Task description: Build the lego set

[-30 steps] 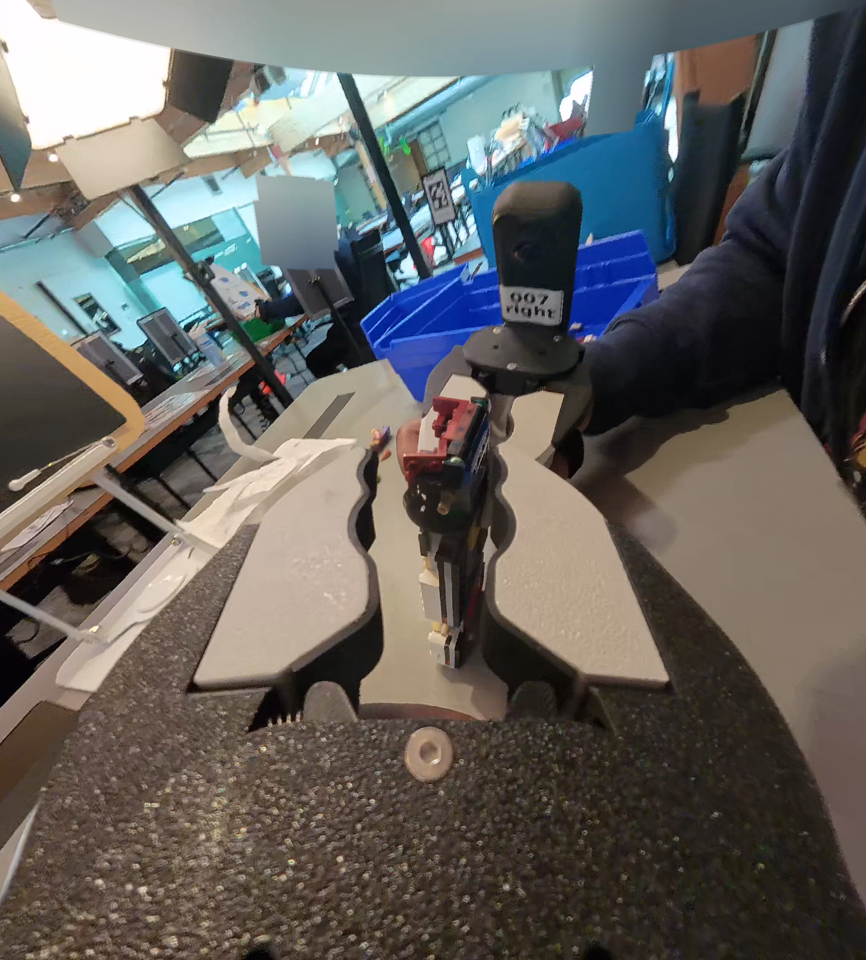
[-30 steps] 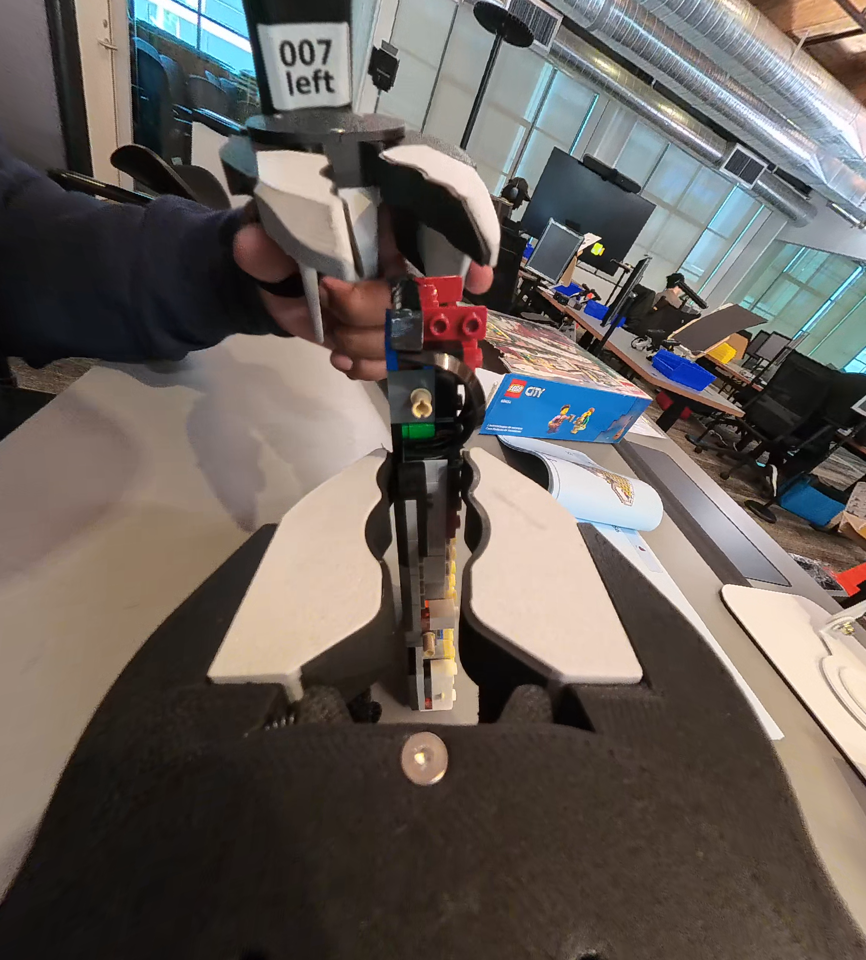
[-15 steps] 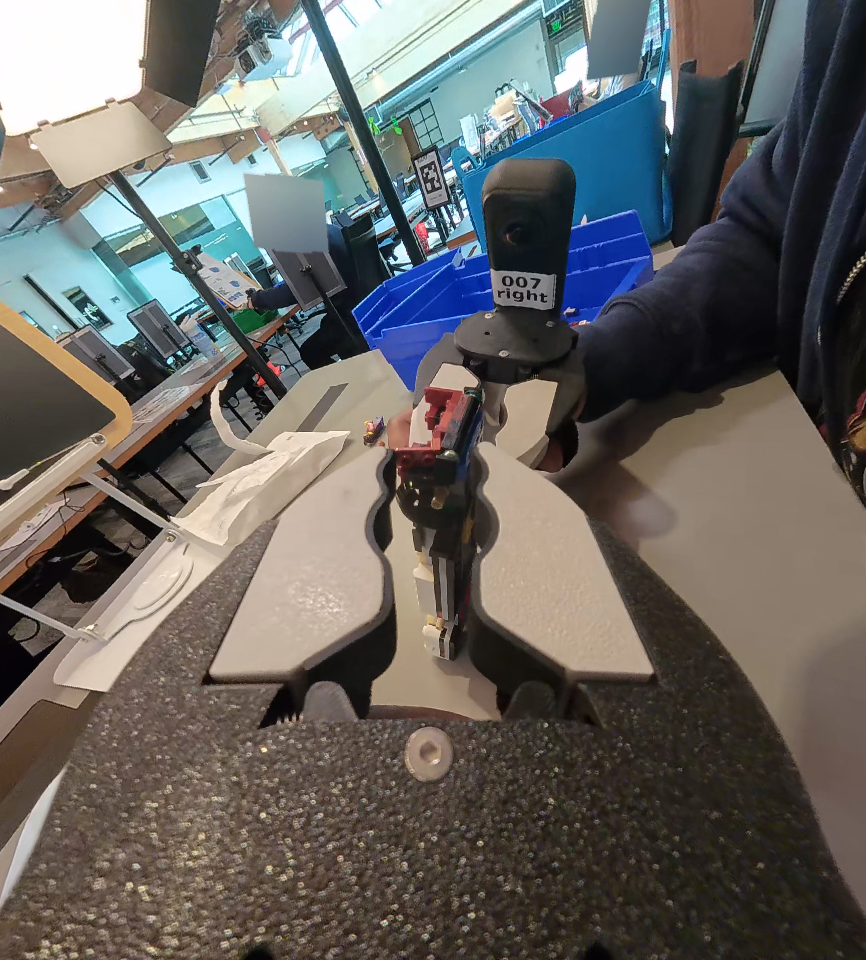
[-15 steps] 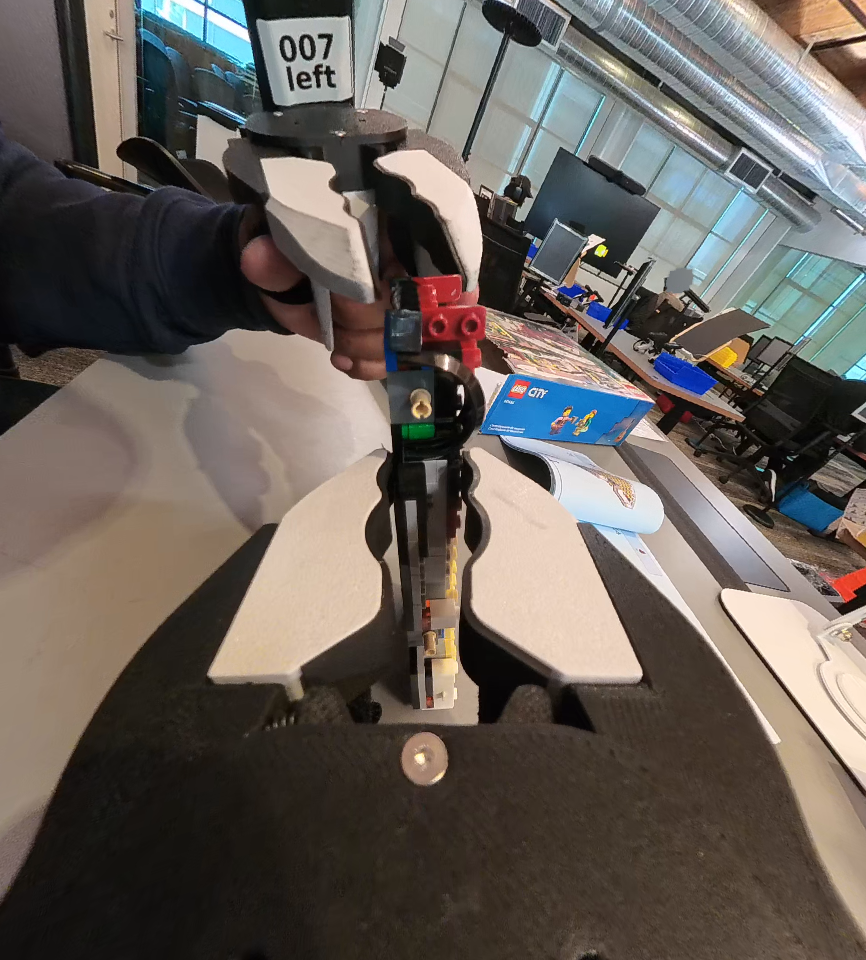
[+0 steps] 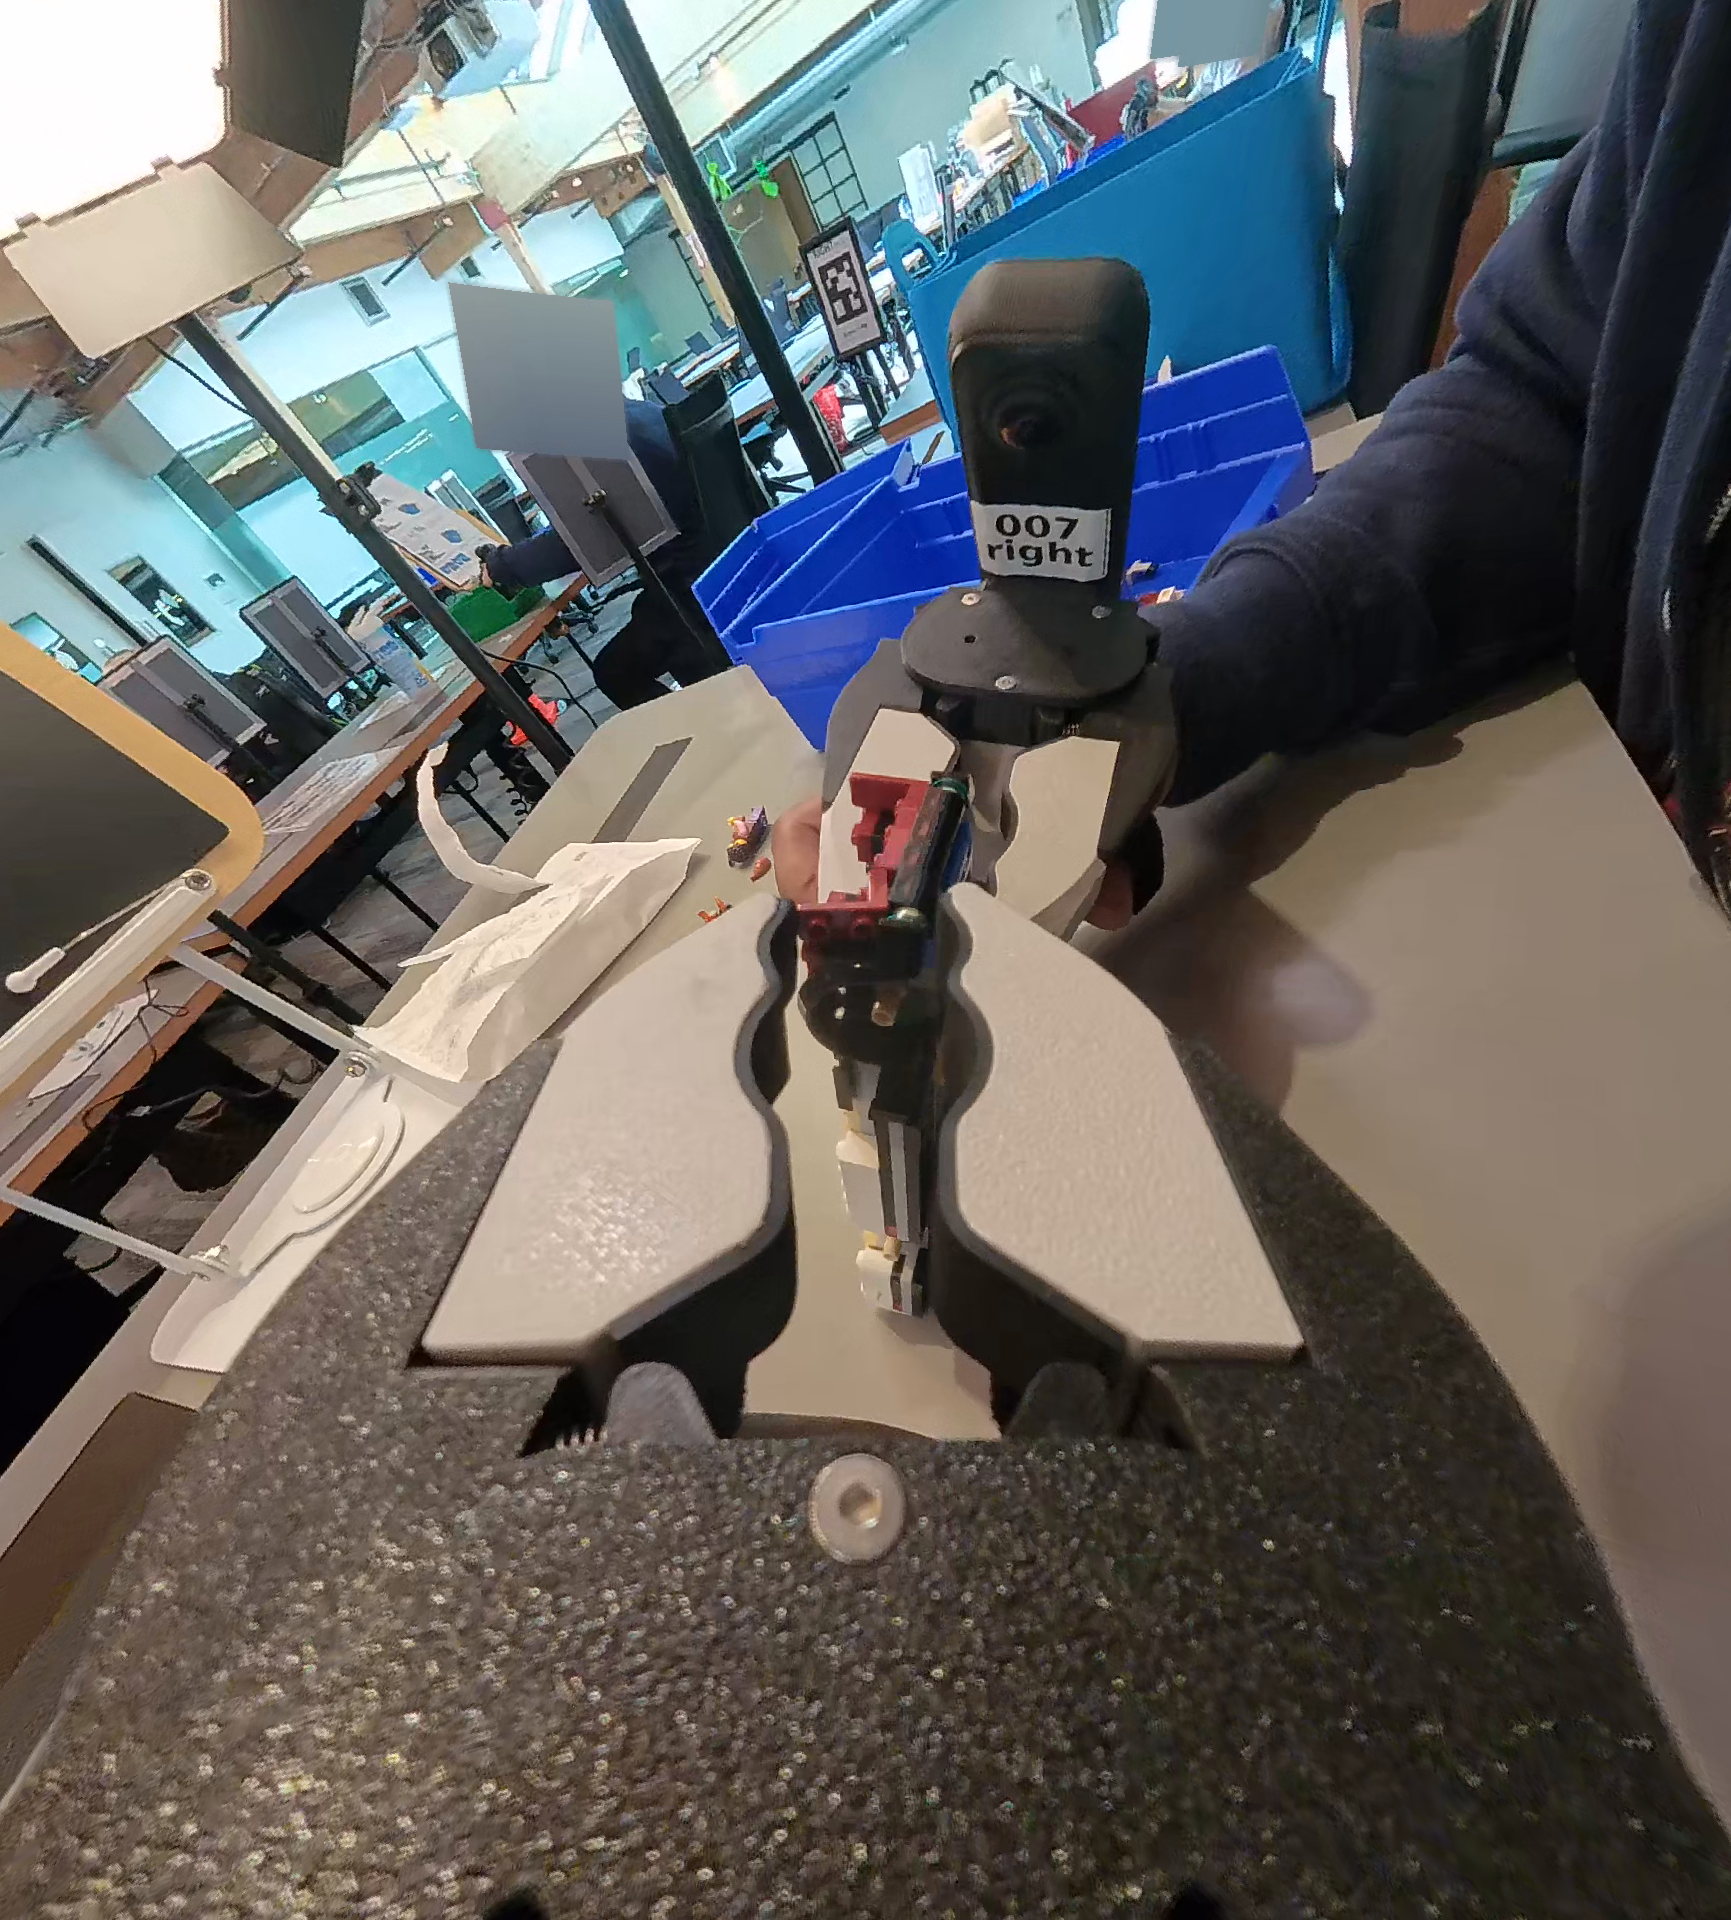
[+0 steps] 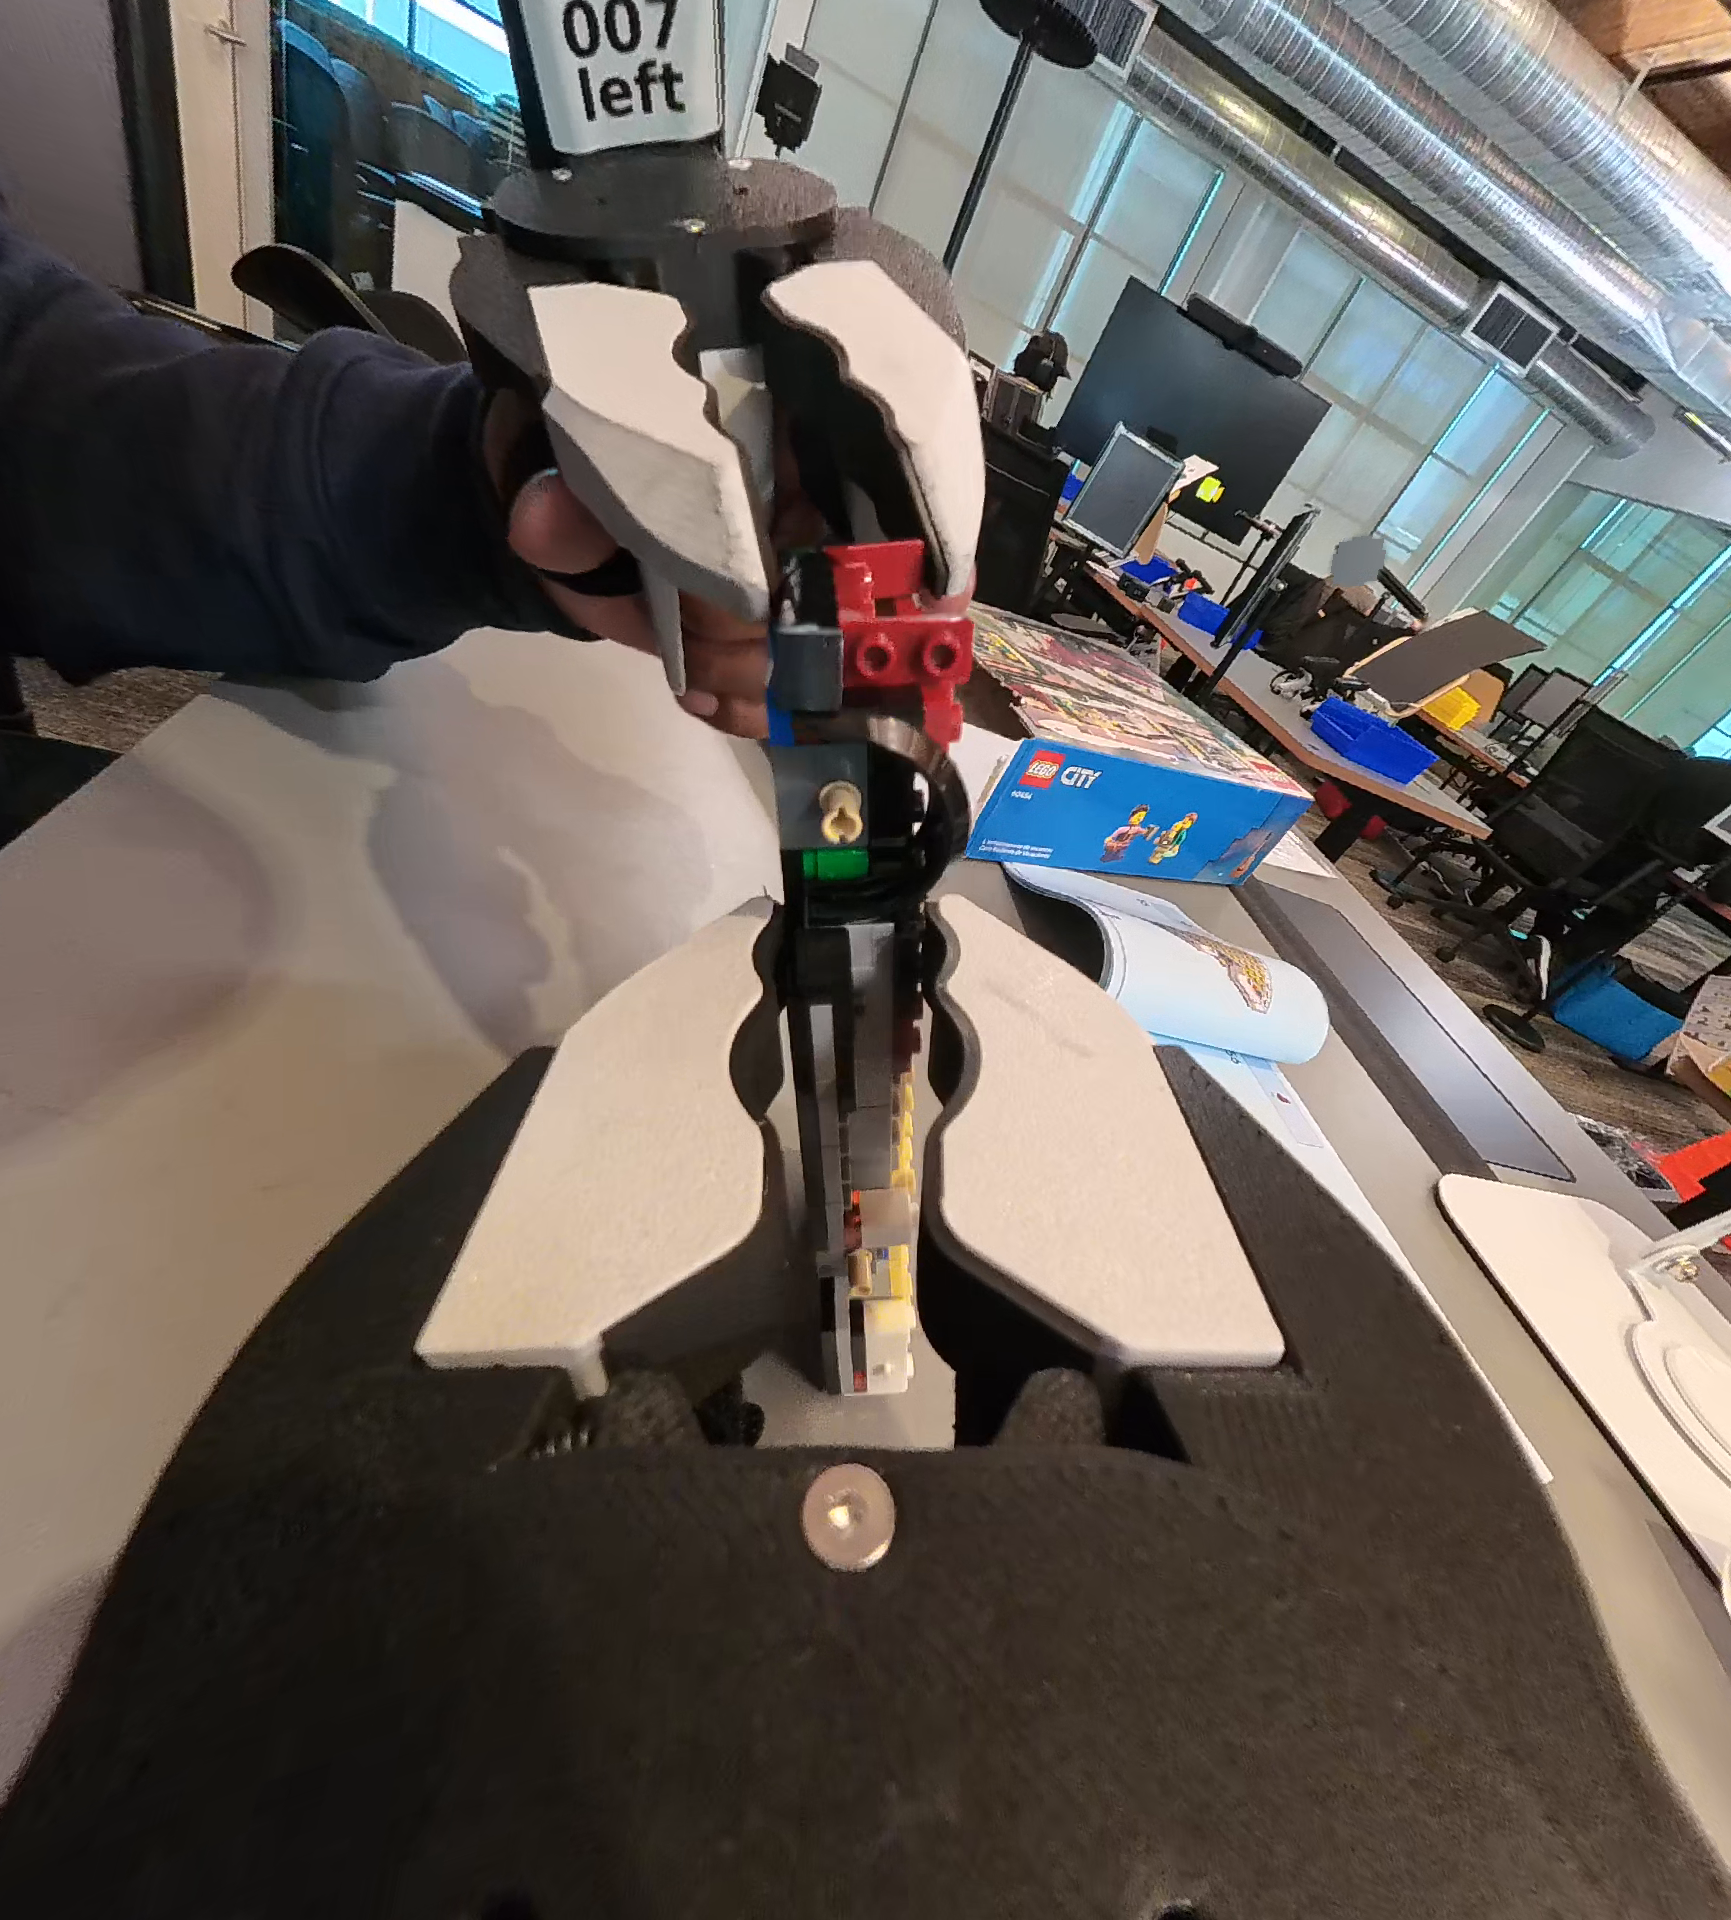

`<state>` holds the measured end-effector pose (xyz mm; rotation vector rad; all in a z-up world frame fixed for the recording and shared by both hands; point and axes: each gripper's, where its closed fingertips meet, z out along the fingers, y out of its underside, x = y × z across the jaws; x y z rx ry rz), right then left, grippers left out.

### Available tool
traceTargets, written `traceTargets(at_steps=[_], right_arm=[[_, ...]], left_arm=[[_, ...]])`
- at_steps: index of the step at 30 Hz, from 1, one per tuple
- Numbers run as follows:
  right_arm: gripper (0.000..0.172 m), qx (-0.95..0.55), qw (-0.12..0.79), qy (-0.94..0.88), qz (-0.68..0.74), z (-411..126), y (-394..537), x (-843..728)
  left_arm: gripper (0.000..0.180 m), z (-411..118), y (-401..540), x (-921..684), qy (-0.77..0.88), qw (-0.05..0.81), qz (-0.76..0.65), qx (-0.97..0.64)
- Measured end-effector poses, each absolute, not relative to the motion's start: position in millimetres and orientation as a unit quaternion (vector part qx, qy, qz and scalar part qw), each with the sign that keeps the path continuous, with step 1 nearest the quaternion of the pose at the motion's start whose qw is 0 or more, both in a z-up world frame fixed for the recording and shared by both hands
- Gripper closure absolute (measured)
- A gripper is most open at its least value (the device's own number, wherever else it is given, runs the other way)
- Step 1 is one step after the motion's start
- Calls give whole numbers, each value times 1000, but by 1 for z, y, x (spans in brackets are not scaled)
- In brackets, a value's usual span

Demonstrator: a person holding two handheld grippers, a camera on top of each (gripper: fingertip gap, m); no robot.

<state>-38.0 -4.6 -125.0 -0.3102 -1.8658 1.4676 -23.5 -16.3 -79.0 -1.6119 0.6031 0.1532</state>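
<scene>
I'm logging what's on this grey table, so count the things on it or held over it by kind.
Hand-held gripper: 2 (left, right)
Brick model, clamped by both: 1
Blue toy box: 1
Open booklet: 1
White paper bag: 1
Total: 6

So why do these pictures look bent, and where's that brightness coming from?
Both wrist views curve straight edges, a wide-angle effect. Left wrist view: a light panel glares white at top left, and a soft shadow darkens the table. Right wrist view: window daylight, with the sleeve slightly blurred.
</scene>
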Motion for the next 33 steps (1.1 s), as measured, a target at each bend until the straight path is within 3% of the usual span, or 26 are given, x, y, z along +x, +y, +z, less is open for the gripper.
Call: traceTargets(at_steps=[33], right_arm=[[148, -99, 350, -746, 558, -129, -8, -34]], left_arm=[[155, -83, -19, -15, 331, 631, 23, -701]])
